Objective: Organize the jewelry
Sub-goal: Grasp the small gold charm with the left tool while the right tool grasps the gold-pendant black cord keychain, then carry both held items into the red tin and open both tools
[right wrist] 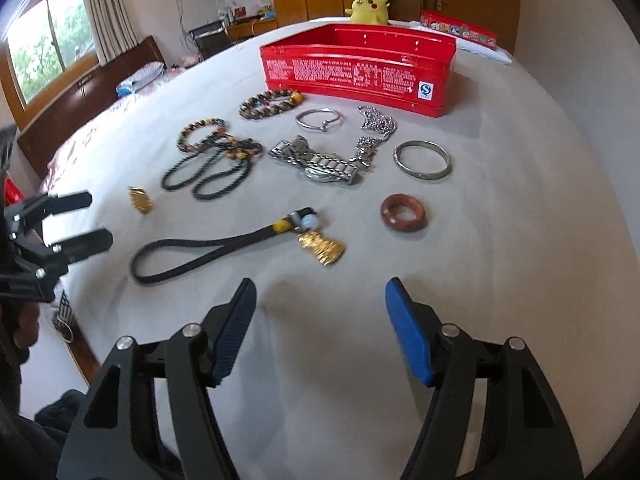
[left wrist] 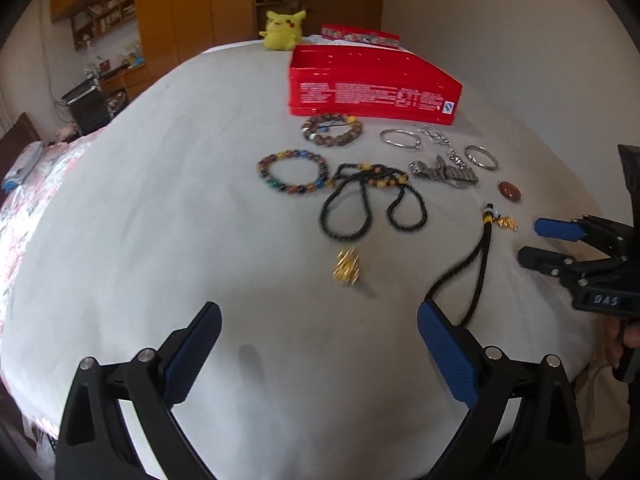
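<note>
Jewelry lies spread on a grey-white bed sheet (left wrist: 180, 200) in front of an open red tin box (left wrist: 372, 84) (right wrist: 360, 68). There are bead bracelets (left wrist: 292, 172) (right wrist: 270, 104), a black bead necklace (left wrist: 372, 204) (right wrist: 208, 172), silver bangles (left wrist: 401, 138) (right wrist: 422, 160), a metal watch (right wrist: 320, 164), a silver chain (right wrist: 376, 124), a brown ring (right wrist: 403, 213), a small gold pendant (left wrist: 347, 268) (right wrist: 141, 200) and a black cord with a gold charm (left wrist: 472, 264) (right wrist: 224, 248). My left gripper (left wrist: 320, 344) is open and empty, just short of the pendant. My right gripper (right wrist: 320, 320) is open and empty, just short of the gold charm.
A yellow plush toy (left wrist: 283, 30) (right wrist: 370, 7) and the red box lid (left wrist: 360, 35) (right wrist: 458, 30) sit at the far edge of the bed. Each gripper shows in the other's view: the right gripper (left wrist: 532, 244) and the left gripper (right wrist: 98, 220). Wooden wardrobes and shelves stand behind.
</note>
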Tool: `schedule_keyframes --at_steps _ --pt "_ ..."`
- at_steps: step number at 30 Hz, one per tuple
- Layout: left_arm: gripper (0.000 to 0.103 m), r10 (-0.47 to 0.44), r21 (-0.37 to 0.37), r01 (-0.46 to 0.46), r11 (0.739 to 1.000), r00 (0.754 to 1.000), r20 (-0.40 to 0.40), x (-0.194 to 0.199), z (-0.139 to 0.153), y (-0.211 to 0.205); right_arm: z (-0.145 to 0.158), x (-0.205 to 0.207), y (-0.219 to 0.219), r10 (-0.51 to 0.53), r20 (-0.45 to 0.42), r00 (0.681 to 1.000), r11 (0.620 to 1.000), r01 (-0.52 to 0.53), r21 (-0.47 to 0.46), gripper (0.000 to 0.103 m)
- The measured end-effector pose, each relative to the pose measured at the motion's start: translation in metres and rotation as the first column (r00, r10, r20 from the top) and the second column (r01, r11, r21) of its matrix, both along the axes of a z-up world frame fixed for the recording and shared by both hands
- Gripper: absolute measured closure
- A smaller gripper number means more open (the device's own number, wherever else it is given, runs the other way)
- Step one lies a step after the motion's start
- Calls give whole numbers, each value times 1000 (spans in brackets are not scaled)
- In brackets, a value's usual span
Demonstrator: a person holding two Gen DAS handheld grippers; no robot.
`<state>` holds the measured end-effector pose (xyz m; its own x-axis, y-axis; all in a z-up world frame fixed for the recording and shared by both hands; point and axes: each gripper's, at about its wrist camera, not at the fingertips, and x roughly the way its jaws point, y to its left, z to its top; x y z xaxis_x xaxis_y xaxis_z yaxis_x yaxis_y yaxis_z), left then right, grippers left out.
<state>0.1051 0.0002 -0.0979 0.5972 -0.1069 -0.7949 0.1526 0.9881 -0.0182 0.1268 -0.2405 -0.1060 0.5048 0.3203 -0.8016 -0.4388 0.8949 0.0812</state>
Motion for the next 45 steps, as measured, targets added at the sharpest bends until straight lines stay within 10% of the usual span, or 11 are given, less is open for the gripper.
schedule_keyframes --at_steps 8,18,45 --pt "20 -13 -17 12 1000 1000 -26 26 -16 -7 -2 18 13 90 31 995 996 -89 -30 61" --pt "91 -65 -34 64 997 998 -10 23 -12 -8 1 14 20 127 24 992 992 -126 -21 89" --pt "91 -189 -58 203 977 963 191 48 103 -14 130 18 15 125 242 962 989 -141 53 89"
